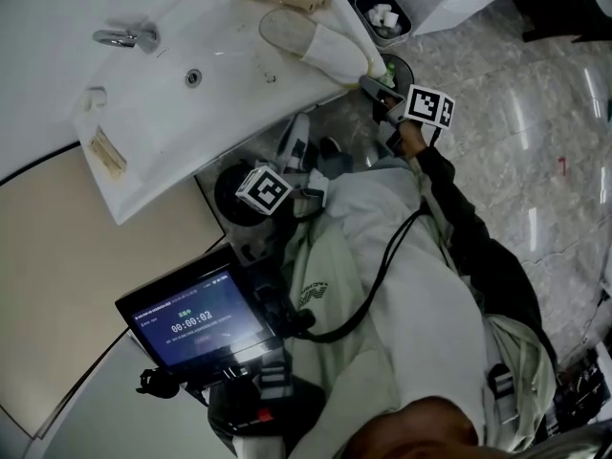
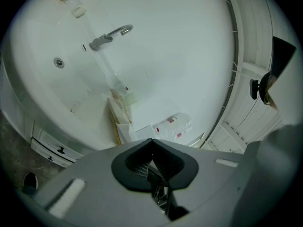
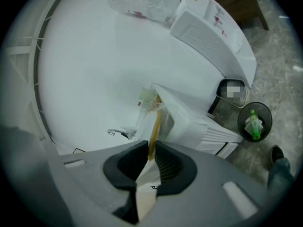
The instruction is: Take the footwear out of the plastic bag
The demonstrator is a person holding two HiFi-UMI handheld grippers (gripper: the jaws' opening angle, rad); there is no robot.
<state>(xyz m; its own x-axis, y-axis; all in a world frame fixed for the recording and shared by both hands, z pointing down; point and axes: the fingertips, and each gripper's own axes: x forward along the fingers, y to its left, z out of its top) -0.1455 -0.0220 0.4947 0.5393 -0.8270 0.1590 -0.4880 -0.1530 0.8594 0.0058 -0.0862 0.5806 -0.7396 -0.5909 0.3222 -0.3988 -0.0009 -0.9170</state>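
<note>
Right gripper fingers clamped on one end of the slipper; slipper's far end sits inside the plastic bag, held over the white tub; left gripper fingers together, nothing between them.

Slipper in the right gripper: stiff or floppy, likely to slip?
Probably light and bendy: the slipper looks thin and flat, held edge-on in the right gripper. Its clear plastic bag may slide between the fingers.
</note>
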